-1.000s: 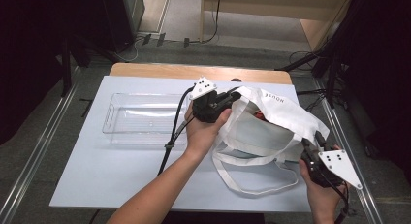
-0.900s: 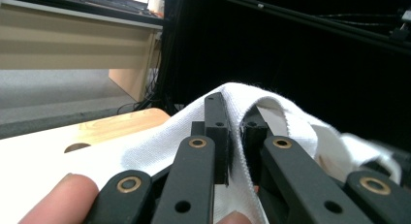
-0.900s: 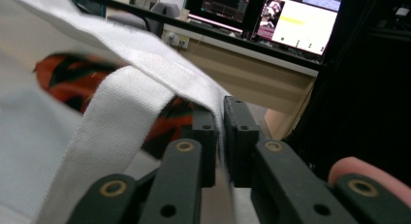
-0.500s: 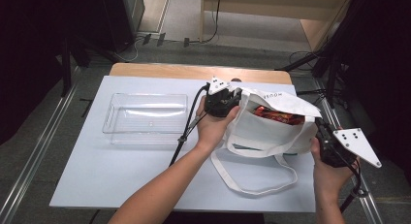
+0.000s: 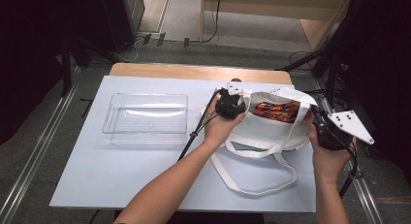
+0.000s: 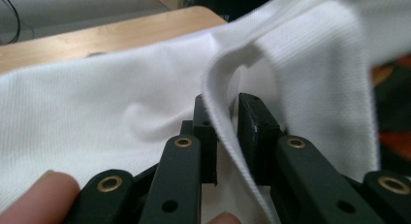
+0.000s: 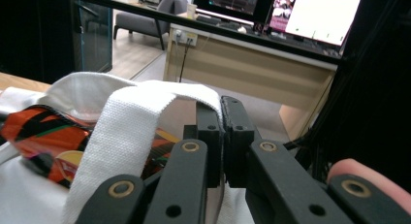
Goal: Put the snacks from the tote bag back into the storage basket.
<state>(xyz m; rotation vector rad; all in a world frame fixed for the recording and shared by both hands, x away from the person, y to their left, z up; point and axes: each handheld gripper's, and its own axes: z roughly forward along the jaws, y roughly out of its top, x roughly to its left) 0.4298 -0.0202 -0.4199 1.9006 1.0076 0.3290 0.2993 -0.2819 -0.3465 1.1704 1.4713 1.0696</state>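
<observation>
White tote bag on the right half of the white table top, mouth pulled open between both grippers. Orange-red snack packets visible inside, near the far rim.

Left gripper at the bag's left rim, hand wrapped around its body, cable trailing back toward the person. Left gripper view: bag rim hem runs between the two black jaws, small gap on the right side of the cloth. Jaws just been easing open, fabric between them; not clamped, loose around the hem.

Right gripper at the bag's right rim, grey three-cornered plate on top, hand below it. Right gripper view: jaws clenched on the bag edge right where the white webbing strap meets it; cloth pinched between the pads, no gap visible. Snack packets just left of the strap, inside the bag.

Second strap loop lies slack on the table on the person's side of the bag.

Clear plastic tray on the left half of the table, well apart from the bag. Wooden edge along the far side of the table top.
</observation>
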